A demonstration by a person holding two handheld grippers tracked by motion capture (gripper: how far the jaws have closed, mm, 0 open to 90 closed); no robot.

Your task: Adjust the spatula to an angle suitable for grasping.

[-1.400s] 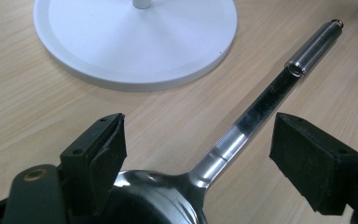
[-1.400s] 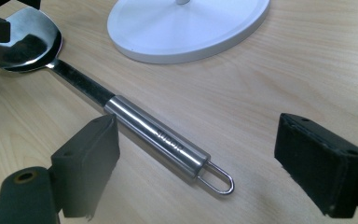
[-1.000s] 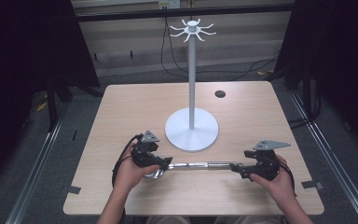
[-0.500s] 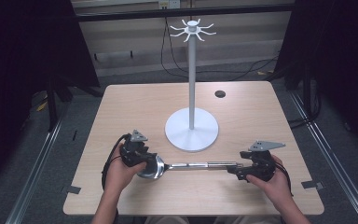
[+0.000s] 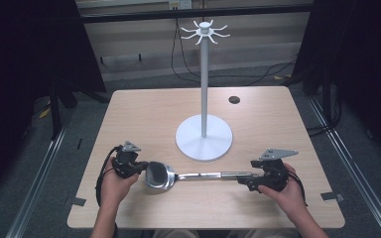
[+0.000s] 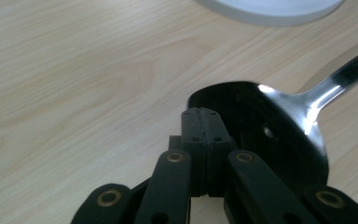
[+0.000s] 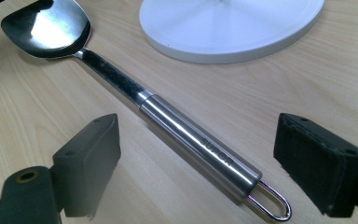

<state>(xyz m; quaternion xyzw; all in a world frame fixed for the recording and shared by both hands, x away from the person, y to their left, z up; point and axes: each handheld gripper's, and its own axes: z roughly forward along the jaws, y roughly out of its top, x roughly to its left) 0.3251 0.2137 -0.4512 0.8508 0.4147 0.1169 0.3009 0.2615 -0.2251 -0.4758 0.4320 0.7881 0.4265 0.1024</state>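
Left gripper (image 6: 199,122), jaws just closed pad to pad on nothing, noses against the spatula (image 5: 198,175) bowl, likely to steady it. Right gripper (image 7: 216,168) straddles its handle wide open (ready to pinch), just before the stand (image 5: 204,144).

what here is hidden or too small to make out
- Left gripper view: its shut jaws cover the near rim of the spatula blade, so contact cannot be told.
- High view: the dark round thing on the table is too small to identify.
- Right gripper view: the top edge cuts off the white stand.
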